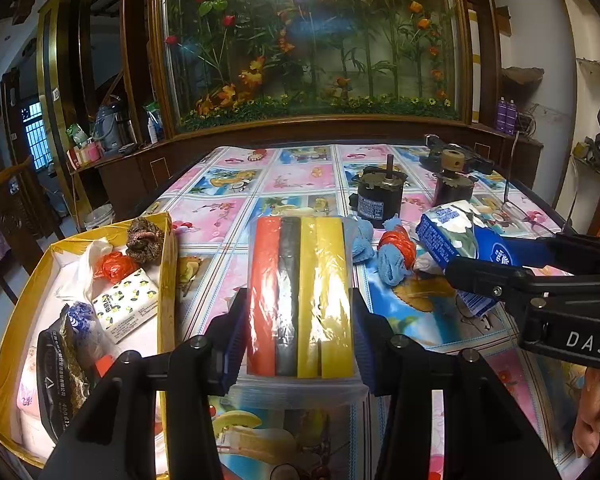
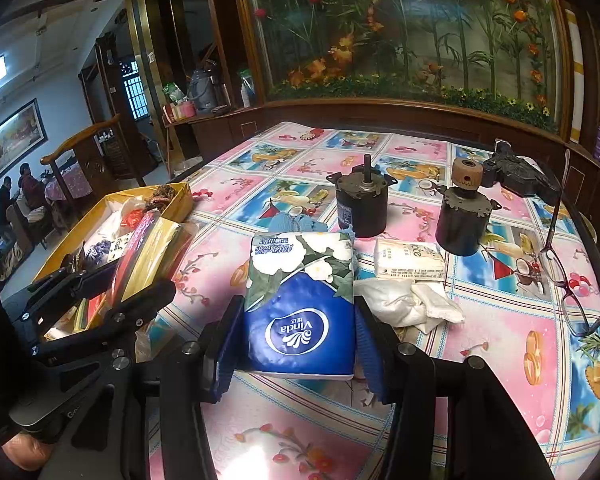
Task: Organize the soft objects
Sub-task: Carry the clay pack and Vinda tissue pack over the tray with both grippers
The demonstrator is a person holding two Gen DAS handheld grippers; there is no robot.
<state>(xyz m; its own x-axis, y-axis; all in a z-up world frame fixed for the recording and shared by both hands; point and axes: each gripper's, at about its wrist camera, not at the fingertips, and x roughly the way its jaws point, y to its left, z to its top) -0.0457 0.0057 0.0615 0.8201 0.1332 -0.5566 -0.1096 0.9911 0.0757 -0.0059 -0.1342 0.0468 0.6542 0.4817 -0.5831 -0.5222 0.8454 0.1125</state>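
Tongs: left (image 1: 300, 334) grips striped sponge pack (image 1: 300, 296), right (image 2: 296, 340) tissue pack (image 2: 302, 300).

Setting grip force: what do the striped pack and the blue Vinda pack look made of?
Striped pack: glossy clear plastic wrap, judging by glare and wrinkles, over red, black and yellow strips, possibly cloth. Vinda pack: printed plastic film, slightly shiny, apparently soft tissue inside.

**Two claw cameras, side by side, facing the flower mural**

Each camera sits just behind its own claw, low over the tabletop (image 1: 292, 176), looking forward to the far wall. The left view sits nearer the yellow box (image 1: 168, 248); the right view looks from further right. Both share the box (image 2: 180, 196), two motors, the mural, and each catches the other claw at its edge.
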